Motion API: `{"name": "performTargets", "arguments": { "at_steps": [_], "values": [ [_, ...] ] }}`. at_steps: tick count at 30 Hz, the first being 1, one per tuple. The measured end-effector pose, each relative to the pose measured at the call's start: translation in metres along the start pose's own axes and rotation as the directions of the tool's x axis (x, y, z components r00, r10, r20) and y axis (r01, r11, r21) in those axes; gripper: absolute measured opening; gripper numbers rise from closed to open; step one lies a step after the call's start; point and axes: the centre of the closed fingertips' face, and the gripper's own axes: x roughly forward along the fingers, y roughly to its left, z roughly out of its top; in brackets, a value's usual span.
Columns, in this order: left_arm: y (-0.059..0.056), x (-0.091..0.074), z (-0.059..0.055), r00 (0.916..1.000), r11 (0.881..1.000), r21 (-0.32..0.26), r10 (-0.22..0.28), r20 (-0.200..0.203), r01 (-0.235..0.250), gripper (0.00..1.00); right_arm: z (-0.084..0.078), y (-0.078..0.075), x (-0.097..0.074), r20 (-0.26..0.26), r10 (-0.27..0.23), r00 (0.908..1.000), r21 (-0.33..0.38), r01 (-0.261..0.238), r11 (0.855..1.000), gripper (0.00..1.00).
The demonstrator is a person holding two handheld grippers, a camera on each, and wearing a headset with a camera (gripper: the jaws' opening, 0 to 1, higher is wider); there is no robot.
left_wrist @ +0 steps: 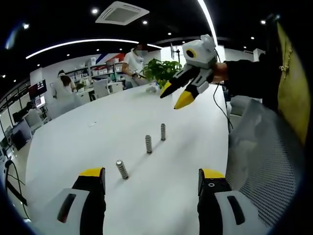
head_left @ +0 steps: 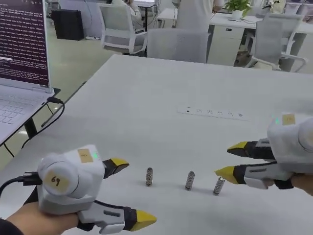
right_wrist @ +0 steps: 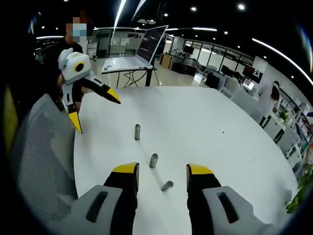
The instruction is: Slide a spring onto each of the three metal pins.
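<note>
Three small grey coil springs [head_left: 190,180] stand in a row on the white bench [head_left: 161,98]. The left hand-held gripper [head_left: 136,192] and right hand-held gripper [head_left: 226,159] are both spread. The leaning spring [head_left: 218,186] probably needs one gentle, straight push.

Laptop [head_left: 19,73] open, screen lit with text, off the table's [head_left: 146,98] left edge. Black cable [head_left: 56,110] plugged into its side. Socket strip [head_left: 212,113] set in tabletop mid-right. Grey chair [head_left: 176,45] at far edge. Plant [head_left: 238,6] beyond.
</note>
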Motion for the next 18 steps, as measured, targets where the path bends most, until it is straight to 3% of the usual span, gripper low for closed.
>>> {"name": "performTargets", "arguments": {
  "at_steps": [12,18],
  "values": [
    [-0.001,-0.001,0.001,0.9998,0.999,-0.054,0.005,0.02,-0.004,0.76,-0.033,0.009,-0.029,0.038,-0.082,0.9959,0.125,0.077,0.989,0.49],
    [-0.002,-0.001,-0.001,0.9996,0.996,-0.088,0.008,0.029,-0.006,0.78,-0.047,0.016,-0.03,0.041,-0.104,0.9937,0.175,0.096,0.98,0.59]
  ]
}}
